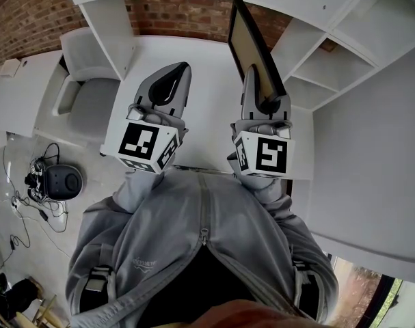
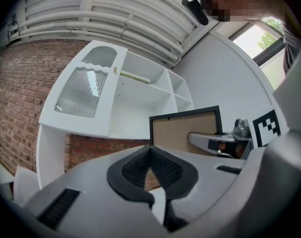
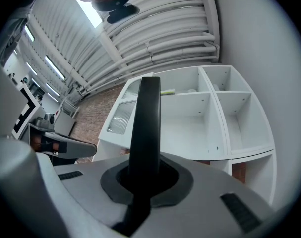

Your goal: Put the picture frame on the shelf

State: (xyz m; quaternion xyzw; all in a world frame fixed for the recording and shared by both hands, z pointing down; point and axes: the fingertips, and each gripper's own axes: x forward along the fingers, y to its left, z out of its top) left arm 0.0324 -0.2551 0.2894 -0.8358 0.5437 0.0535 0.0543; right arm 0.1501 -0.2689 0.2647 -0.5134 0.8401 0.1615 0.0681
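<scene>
Two tongs hover over the white table (image 1: 207,80). The right tongs (image 1: 264,102) clench the picture frame (image 1: 250,39) by its lower edge, upright and edge-on (probably so it can slip into the shelf (image 1: 333,63) ahead). The left tongs (image 1: 174,80) are closed and empty, just beside them.

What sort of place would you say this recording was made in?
Probably a furnished room in a converted industrial building: a bare brick wall, a corrugated roof on beams, and a white shelf unit over a white desk.
</scene>
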